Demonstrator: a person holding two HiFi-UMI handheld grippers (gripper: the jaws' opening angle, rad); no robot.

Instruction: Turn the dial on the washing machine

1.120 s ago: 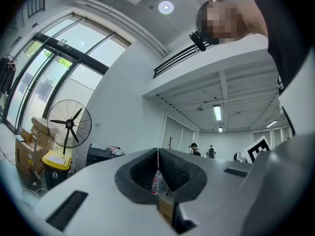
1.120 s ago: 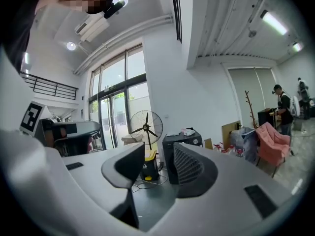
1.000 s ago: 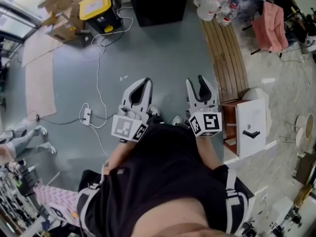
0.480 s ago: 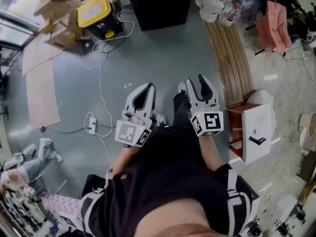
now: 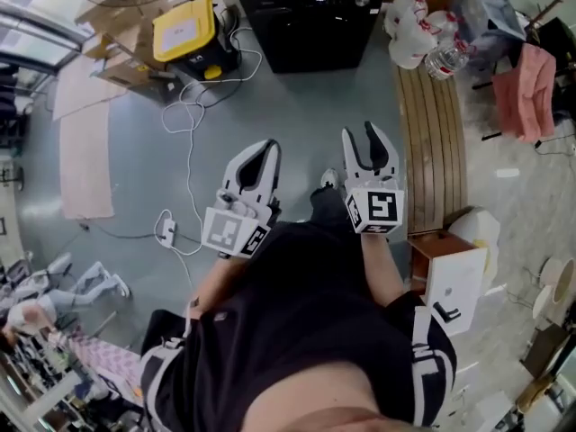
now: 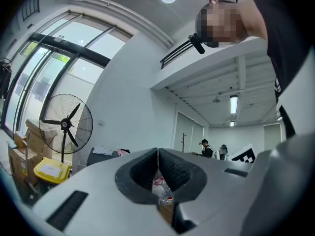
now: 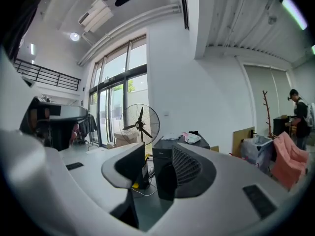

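the black box-shaped washing machine (image 5: 310,21) stood at the top centre of the head view, its small pale round dial (image 5: 363,0) well apart from both tools. the white left gripper (image 5: 268,148) was clenched on nothing; the white right gripper (image 5: 358,133) gaped, empty. approaching off-line, its jaws could likely catch only the dial's edge and slip.

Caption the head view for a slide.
Person holds shut white left gripper and open, empty white right gripper above grey floor, black washing machine ahead.

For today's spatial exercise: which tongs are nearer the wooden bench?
Right. The right tongs sit just beside the wooden bench; the left tongs lie beyond them, farther away.
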